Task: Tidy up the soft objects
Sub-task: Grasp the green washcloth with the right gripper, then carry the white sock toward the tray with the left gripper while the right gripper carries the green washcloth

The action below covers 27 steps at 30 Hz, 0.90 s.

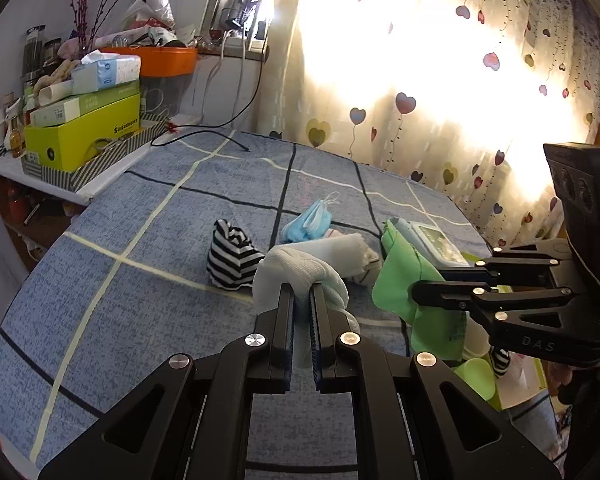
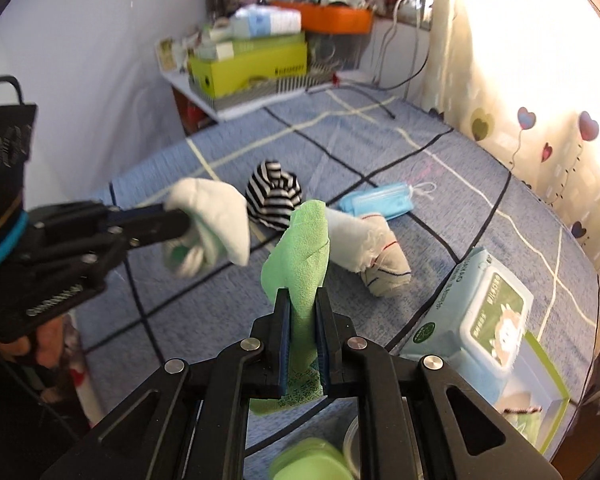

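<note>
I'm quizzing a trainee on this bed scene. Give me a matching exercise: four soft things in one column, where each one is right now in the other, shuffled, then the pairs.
Things:
1. white sock
2. green cloth
3. striped sock
4. blue mask

Places:
A. lying flat on the bedsheet, nearest the curtain
B. clamped in the left hand-held gripper
C. bundled on the bedsheet, free of both grippers
D. clamped in the right hand-held gripper

Pairs: 1-B, 2-D, 3-C, 4-A

Matt woven bedsheet (image 1: 140, 216); fuzzy green cloth (image 2: 304, 248); ribbed white sock (image 1: 296, 272); glossy plastic wipes pack (image 2: 484, 320).
</note>
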Available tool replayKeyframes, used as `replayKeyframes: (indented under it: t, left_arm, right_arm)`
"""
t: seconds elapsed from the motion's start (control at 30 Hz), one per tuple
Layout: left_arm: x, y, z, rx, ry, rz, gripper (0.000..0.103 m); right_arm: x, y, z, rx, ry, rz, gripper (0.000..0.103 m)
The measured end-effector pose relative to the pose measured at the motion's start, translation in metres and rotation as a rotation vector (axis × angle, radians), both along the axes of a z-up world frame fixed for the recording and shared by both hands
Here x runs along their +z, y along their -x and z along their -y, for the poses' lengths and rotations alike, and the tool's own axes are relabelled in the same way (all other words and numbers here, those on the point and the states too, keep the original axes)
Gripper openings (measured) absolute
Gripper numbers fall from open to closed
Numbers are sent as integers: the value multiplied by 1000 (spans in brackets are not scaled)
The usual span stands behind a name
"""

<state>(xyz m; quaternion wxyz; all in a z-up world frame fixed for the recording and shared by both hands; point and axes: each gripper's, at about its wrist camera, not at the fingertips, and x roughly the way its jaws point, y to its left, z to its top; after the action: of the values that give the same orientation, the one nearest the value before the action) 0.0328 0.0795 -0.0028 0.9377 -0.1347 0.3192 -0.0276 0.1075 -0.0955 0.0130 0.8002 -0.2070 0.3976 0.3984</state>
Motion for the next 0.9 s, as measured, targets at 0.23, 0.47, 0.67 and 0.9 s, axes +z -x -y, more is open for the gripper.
replayKeyframes:
  t: [0.23,0.47,0.67,0.9]
  left_arm:
    - [12,-2,17,-41,1,28,7]
    - [26,-7,46,-110,-8,57,7]
    - [36,-9,69,-164,-15,74,7]
    - [43,-12,98,-231,-26,82,7]
  right_arm:
    - [17,11,40,-107,-129,21,11]
    - [25,24,76,-191,-205,47,11]
    - [29,31,105,-257,-250,60,11]
    - [30,39,130,-310,-262,74,11]
